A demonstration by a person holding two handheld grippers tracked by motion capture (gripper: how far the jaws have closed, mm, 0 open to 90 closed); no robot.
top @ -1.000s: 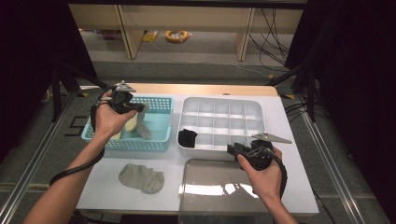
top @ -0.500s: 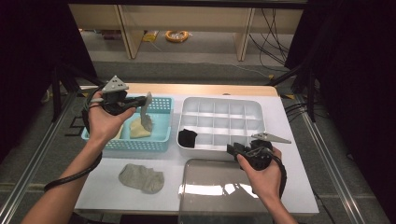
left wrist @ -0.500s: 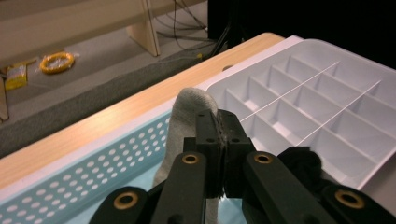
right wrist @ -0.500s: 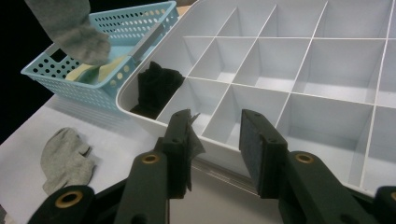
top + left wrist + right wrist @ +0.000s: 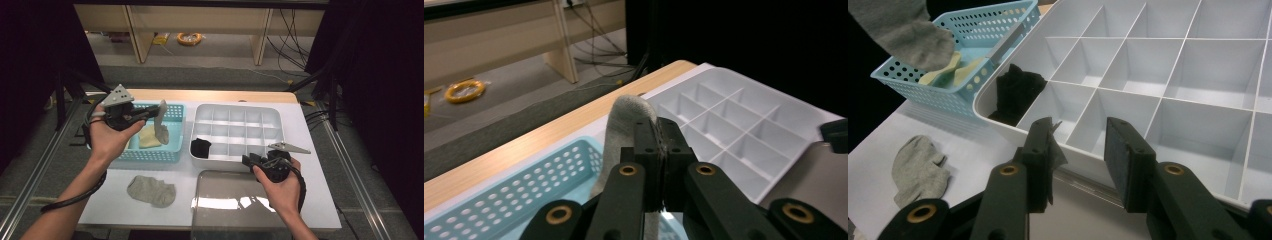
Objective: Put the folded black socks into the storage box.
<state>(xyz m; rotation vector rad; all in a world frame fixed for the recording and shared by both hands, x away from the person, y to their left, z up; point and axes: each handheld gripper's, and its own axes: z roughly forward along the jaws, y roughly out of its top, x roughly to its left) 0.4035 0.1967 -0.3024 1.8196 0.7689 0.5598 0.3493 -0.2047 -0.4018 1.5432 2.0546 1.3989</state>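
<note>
A white table top [image 5: 310, 200] is seen in the high view, w/ a wooden strip along its far edge. On its right half a white compartment tray [image 5: 235, 132] is set, divided into a grid of small cells; a black sock [image 5: 201, 147] is tucked in the near-left corner cell, also seen in the right gripper view [image 5: 1015, 95]. In front of the tray, at the near table edge, a clear glossy lid [image 5: 230, 205] is laid flat. Left of the tray, just beside it, a light-blue perforated basket [image 5: 172, 150] is placed, w/ a pale yellow sock [image 5: 148, 136] lying inside. On the table in front of the basket a grey sock [image 5: 151, 190] is spread flat, apart from both grippers. The left gripper [image 5: 156, 113] is held above the basket, approx. level and pointing toward the tray; its jaws are clenched on a second grey sock, the held sock [image 5: 161, 122], which hangs down from the tips over the basket's right part, clear of the basket floor as far as can be told. In the left gripper view the fabric [image 5: 624, 125] is seen pinched between the closed pads. The right gripper [image 5: 247, 161] is held at the tray's near edge, beside the lid; its jaws are parted w/ nothing between them, as seen in the right gripper view [image 5: 1080, 150].
</note>
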